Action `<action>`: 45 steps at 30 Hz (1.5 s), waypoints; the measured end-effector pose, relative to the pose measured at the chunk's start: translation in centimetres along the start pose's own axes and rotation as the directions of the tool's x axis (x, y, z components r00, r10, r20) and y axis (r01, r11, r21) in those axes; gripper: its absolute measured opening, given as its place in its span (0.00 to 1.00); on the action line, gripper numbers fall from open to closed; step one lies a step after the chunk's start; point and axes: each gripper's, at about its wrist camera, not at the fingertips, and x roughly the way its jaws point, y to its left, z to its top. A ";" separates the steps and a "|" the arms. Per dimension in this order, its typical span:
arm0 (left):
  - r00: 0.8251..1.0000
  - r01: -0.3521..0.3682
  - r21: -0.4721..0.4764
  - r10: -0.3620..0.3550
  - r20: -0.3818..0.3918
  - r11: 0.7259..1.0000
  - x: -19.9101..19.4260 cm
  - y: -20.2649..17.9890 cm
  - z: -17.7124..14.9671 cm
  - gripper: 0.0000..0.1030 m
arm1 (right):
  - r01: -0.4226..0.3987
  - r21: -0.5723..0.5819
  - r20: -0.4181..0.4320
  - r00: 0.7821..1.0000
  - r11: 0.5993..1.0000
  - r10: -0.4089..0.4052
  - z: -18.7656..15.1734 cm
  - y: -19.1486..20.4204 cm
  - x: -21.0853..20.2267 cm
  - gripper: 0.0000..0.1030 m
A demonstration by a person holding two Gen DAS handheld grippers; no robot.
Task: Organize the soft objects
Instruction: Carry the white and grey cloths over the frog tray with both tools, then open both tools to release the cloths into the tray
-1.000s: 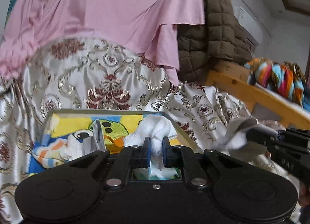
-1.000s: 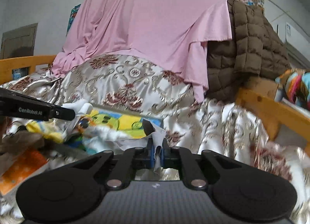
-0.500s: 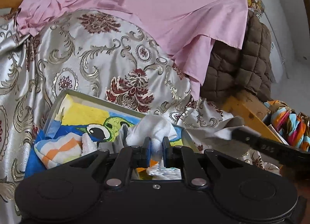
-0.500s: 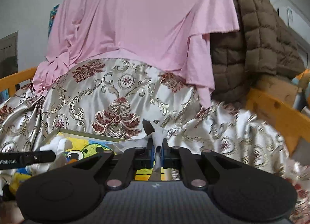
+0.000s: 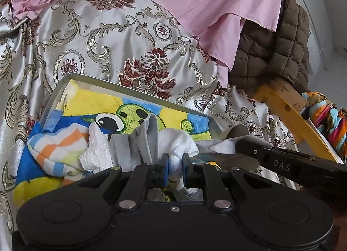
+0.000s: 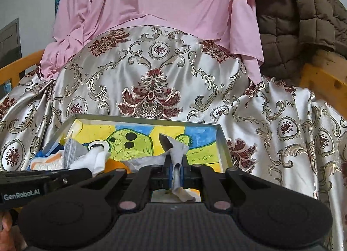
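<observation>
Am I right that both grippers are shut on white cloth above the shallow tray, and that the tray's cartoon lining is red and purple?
Not quite: the tray lining is yellow, blue and green, as the right wrist view shows. The left gripper and right gripper are indeed each shut on white cloth.

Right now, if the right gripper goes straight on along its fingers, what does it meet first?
Probably the box's painted floor; the right gripper, shut on a grey-white cloth, points down into it. Depth is unclear.
</observation>
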 end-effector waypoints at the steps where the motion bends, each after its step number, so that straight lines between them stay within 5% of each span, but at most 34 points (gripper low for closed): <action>1: 1.000 0.000 0.001 0.000 -0.002 1.000 0.0 0.0 0.0 0.13 | -0.004 0.001 -0.001 1.000 1.000 0.004 0.0 0.0 -0.1 0.07; 16: 1.000 -0.016 -0.001 0.016 -0.015 1.000 0.1 -0.7 -0.1 0.21 | 0.003 0.000 -0.027 1.000 1.000 -0.003 -0.2 0.1 -0.8 0.12; 20: 1.000 -0.026 -0.003 0.026 -0.011 1.000 -0.2 -1.1 0.0 0.31 | 0.007 0.001 -0.029 1.000 1.000 -0.007 -0.1 0.0 -1.1 0.16; 25: 0.998 -0.058 -0.009 0.057 -0.008 0.998 -0.9 -1.7 0.4 0.39 | 0.011 0.041 -0.033 0.999 0.999 -0.010 0.2 -0.7 -2.0 0.42; 30: 0.997 -0.068 -0.018 0.068 0.028 0.998 -2.8 -2.8 1.0 0.58 | 0.027 0.050 -0.036 0.999 0.998 -0.025 0.5 -1.2 -3.4 0.54; 35: 0.993 -0.102 -0.031 0.104 0.061 0.994 -5.2 -3.7 1.6 0.65 | 0.030 0.067 -0.004 1.000 0.997 -0.030 0.8 -1.9 -5.9 0.69; 45: 0.973 -0.155 0.063 0.142 0.181 0.986 -12.8 -7.6 0.6 0.90 | 0.000 0.143 0.103 0.995 0.990 -0.015 0.4 -3.8 -12.7 0.94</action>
